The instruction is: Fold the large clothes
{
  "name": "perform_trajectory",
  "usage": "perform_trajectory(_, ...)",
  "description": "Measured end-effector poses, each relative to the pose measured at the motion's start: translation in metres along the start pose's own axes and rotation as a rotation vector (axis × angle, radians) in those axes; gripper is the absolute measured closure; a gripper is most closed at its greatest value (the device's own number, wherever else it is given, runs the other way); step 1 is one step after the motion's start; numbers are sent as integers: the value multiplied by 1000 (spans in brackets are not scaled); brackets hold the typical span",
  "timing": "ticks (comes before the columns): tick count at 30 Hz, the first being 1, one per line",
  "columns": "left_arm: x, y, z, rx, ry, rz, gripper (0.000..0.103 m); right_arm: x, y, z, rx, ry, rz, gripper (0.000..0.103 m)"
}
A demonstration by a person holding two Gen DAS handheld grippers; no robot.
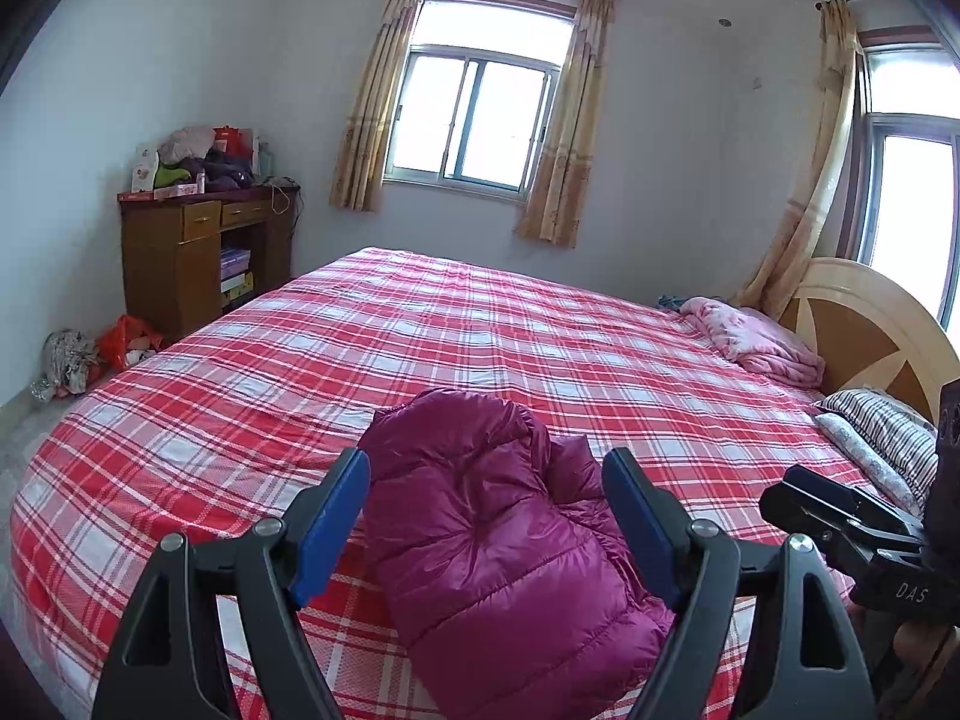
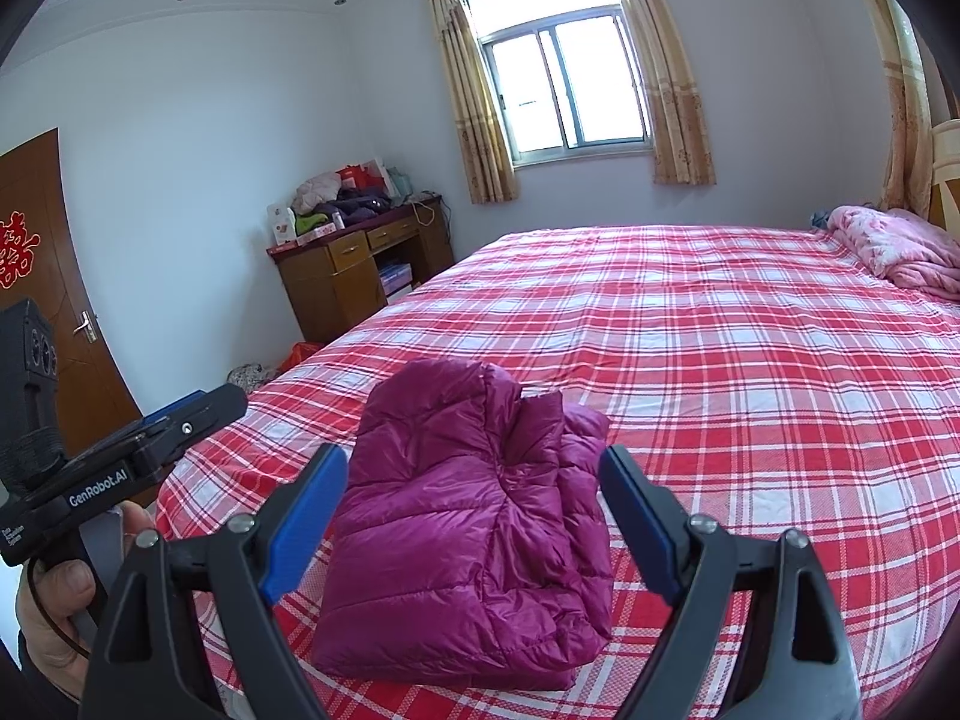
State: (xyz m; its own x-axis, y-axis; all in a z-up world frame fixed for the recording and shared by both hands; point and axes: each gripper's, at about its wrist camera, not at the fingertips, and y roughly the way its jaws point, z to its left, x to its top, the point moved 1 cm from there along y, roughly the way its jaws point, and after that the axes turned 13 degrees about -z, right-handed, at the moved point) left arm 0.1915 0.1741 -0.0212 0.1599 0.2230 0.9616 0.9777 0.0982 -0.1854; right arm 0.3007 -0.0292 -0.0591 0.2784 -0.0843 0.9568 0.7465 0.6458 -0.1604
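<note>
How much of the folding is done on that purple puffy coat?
Nearly all, it seems. The purple jacket lies on the plaid bed as a compact bundle, layers stacked. Nothing is in hand: the left gripper and right gripper are both open above it. Left, perhaps: flattening the puffy top fold.

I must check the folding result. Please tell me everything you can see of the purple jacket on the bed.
The purple jacket is a shiny magenta puffer with stitched quilted rows. It lies folded into a thick, roughly rectangular bundle with a puffy, wrinkled top layer, on the red plaid bedsheet near the bed's front edge. Only the sheet touches it. The left gripper and right gripper both stand open, holding nothing.
</note>
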Motion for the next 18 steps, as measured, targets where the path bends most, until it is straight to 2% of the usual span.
perform_trajectory(3, 0, 1, 1, 28, 7, 4, 23, 1, -1, 0, 1, -5, -3, 15)
perform_trajectory(7, -1, 2, 5, 24, -22, 17, 22, 1, -1, 2, 8, -10, -1, 15)
perform_trajectory(9, -1, 4, 4, 47, -14, 25, 19, 1, -1, 2, 11, -12, 0, 15)
perform_trajectory(11, -2, 5, 3, 60, -2, 24, 9, 0, -1, 3, 14, -15, 2, 15)
perform_trajectory(18, -1, 2, -2, 117, 49, -11, 7, -2, -2, 5, 24, -19, 5, 15)
